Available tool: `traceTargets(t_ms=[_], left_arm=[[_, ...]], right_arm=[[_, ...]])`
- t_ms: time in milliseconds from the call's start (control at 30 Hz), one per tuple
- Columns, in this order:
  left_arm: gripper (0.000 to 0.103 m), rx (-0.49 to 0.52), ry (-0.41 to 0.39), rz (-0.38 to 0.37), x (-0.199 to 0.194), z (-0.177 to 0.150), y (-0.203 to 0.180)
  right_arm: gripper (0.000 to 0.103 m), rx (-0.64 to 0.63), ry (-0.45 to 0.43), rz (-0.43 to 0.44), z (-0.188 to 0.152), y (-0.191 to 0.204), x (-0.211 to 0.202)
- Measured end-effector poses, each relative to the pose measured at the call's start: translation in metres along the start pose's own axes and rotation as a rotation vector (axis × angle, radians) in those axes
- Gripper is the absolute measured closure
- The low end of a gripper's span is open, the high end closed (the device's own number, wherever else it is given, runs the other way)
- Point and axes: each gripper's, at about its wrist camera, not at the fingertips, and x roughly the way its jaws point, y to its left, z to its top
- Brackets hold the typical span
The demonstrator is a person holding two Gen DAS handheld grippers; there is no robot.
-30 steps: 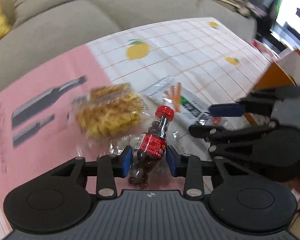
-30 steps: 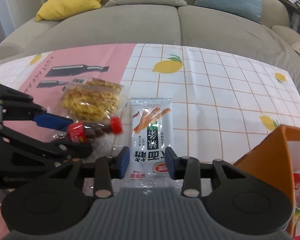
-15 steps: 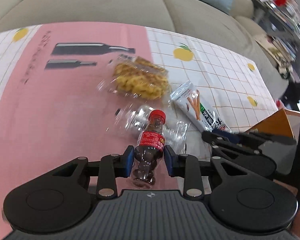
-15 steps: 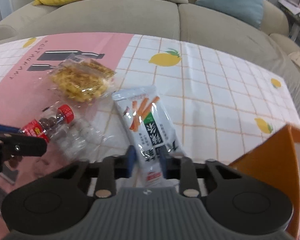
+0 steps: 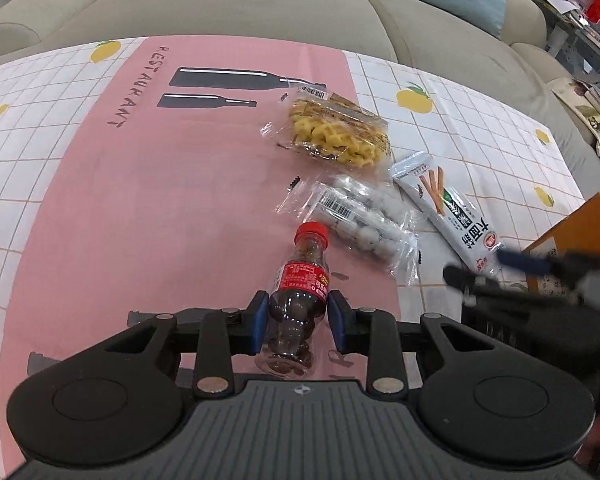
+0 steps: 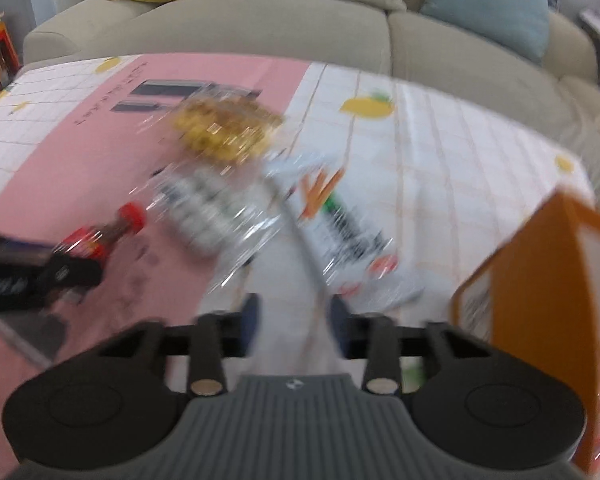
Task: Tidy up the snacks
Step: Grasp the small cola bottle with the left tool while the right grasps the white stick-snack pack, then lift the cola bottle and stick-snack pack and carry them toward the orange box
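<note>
Left wrist view: left gripper (image 5: 299, 322) clamps the small red-capped, red-labelled clear plastic bottle (image 5: 298, 300); right gripper (image 6: 294, 322), blurred, has just been opening.

Bottle (image 5: 300, 280) left of ball packet (image 5: 364, 220); stick packet (image 5: 452, 216) right

Right tongs (image 6: 294, 322) just opening, blurred stick-snack packet (image 6: 340, 220) between pads.
</note>
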Motion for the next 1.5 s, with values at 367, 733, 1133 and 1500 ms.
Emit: traceTargets(t_ms=[367,733,1133,1500], left_arm=[[0.068,0.003,0.06,-0.002,0.012,0.006,0.006],[0.058,-0.01,0.072,0.009,0.005,0.001,0.007],[0.057,0.021,0.045,0.0,-0.002,-0.009,0.014],[0.057,0.027,0.003,0.029,0.009,-0.006,0.006]], right_arm=[[0.021,-0.048,0.055,-0.024,0.038,-0.025,0.044],[0.048,0.14,0.138,0.031,0.035,-0.026,0.037],[0.039,0.215,0.061,0.057,-0.041,0.008,-0.02],[0.038,0.113,0.009,0.058,-0.039,0.013,-0.01]])
